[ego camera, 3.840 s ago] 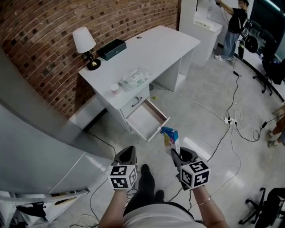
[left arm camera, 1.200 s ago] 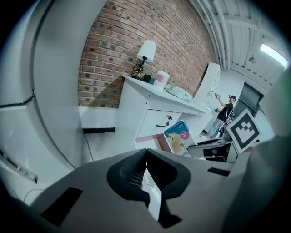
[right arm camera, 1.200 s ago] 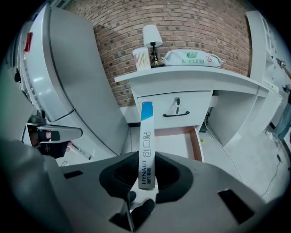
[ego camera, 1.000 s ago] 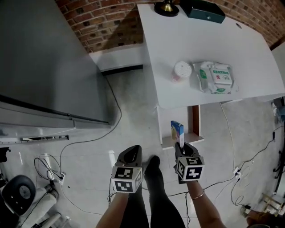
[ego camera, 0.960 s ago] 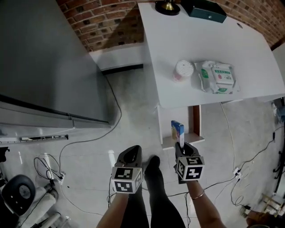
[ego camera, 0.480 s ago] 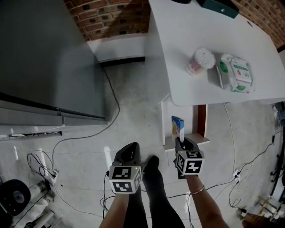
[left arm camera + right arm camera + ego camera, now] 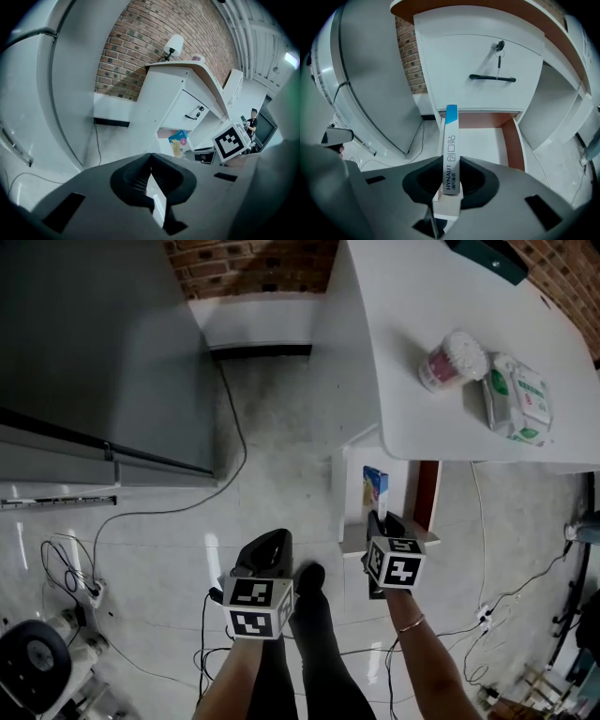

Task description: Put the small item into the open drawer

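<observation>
- Jaws of the right gripper [image 7: 450, 179] are closed part-way onto the small box [image 7: 451, 140]. The box is clamped by its lower end and stands upright between them, with its narrow printed edge turned to the camera.
- The box is held at the mouth of the open drawer [image 7: 513, 140], and its upper half is seen against the drawer's white floor. In the head view it lies over the drawer's left part.
- The drawer is pulled out from under the white desk [image 7: 441, 418] and its brown side walls are exposed.
- Directly above it, a closed drawer front [image 7: 454, 65] is seen, fitted with a dark bar handle [image 7: 492, 78] and with a key [image 7: 498, 47] hanging from its lock.
- The left gripper [image 7: 151, 157] is held low, beside the right one and apart from the desk. Its jaws are brought together at the tips with nothing between them.
- On the desk top, a tub of cotton swabs [image 7: 453, 360] and a pack of wipes [image 7: 517, 399] are set side by side.
- A lamp [image 7: 175, 44] is seen at the far end of the desk, by the brick wall [image 7: 136, 42].
- A large grey cabinet [image 7: 94, 352] is placed to the left, and a cable [image 7: 236, 437] is trailed across the floor beside it.
</observation>
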### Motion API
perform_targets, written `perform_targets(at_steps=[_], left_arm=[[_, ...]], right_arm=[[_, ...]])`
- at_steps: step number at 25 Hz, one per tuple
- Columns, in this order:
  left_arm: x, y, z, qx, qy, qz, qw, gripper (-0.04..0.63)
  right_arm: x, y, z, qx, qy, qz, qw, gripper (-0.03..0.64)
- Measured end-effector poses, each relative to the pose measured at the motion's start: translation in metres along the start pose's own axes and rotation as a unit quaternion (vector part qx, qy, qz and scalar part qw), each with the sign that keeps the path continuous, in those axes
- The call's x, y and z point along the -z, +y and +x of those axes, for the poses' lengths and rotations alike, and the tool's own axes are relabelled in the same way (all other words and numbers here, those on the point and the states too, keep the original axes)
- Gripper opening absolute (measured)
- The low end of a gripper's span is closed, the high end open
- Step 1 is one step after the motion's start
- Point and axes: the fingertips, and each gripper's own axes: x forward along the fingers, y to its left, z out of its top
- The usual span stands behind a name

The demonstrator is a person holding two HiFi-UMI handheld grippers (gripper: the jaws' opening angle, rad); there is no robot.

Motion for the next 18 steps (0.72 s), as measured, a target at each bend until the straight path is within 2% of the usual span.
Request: perform_targets(at_steps=[18], left_arm=[[-0.002, 0.023, 0.041, -0.018, 0.000, -0.020, 0.9996, 0.021]], right_arm=[[-0.001, -0.009, 0.086, 0.031, 0.035, -0.031, 0.998, 0.087]])
